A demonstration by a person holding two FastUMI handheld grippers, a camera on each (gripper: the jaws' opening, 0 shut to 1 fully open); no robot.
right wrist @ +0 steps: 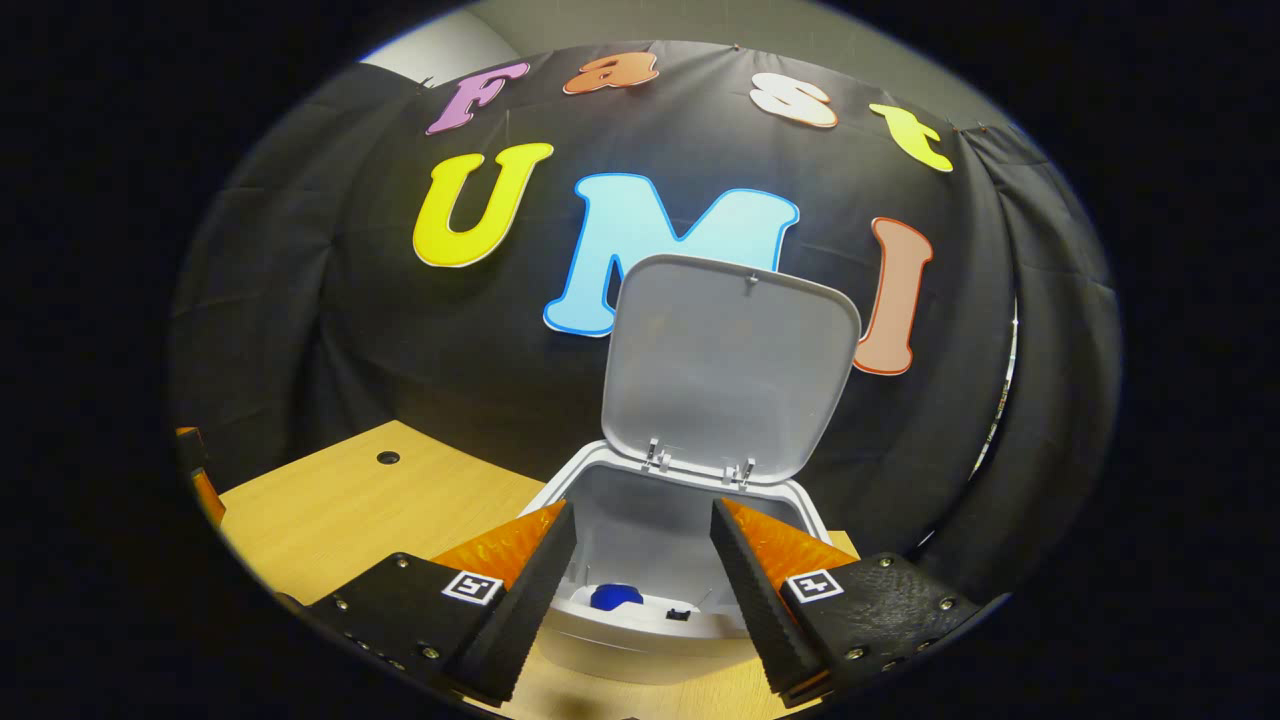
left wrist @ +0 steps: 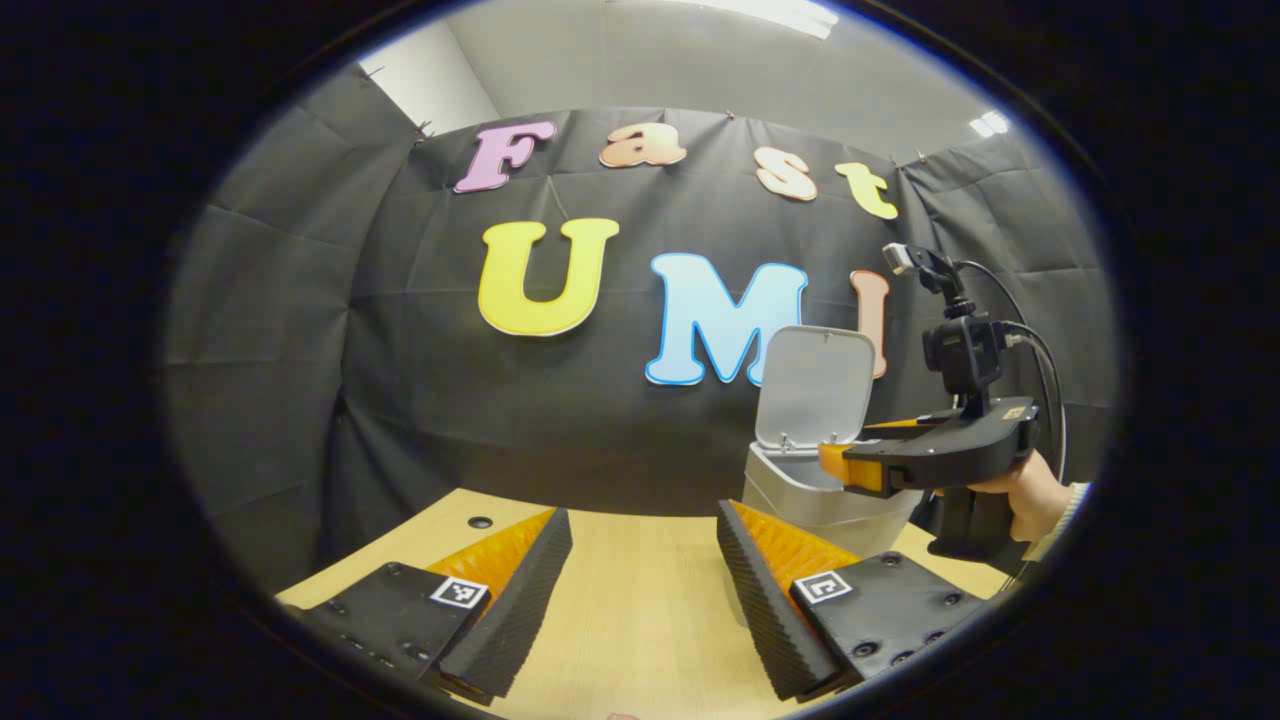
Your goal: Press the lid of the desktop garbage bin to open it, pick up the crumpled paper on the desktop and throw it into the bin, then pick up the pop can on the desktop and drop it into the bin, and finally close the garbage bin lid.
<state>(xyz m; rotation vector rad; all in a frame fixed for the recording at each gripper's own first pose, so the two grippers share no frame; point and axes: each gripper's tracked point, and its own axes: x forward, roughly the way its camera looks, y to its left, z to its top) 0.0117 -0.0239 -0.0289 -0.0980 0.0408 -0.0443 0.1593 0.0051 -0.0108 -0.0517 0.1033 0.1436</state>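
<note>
One bin (right wrist: 690, 560) stood on the wooden surface (right wrist: 340, 510), its lid (right wrist: 730, 370) upright; I saw something blue (right wrist: 615, 597) inside, too small to identify. My right gripper (right wrist: 640, 590) hung open just above its mouth. My left gripper (left wrist: 645, 580) sat open, empty, over bare surface, black cloth wall (left wrist: 400, 400) behind.

Smooth matt plastic bin (right wrist: 640, 520) and lid (right wrist: 730, 365); wood-grain table (left wrist: 640, 600).
</note>
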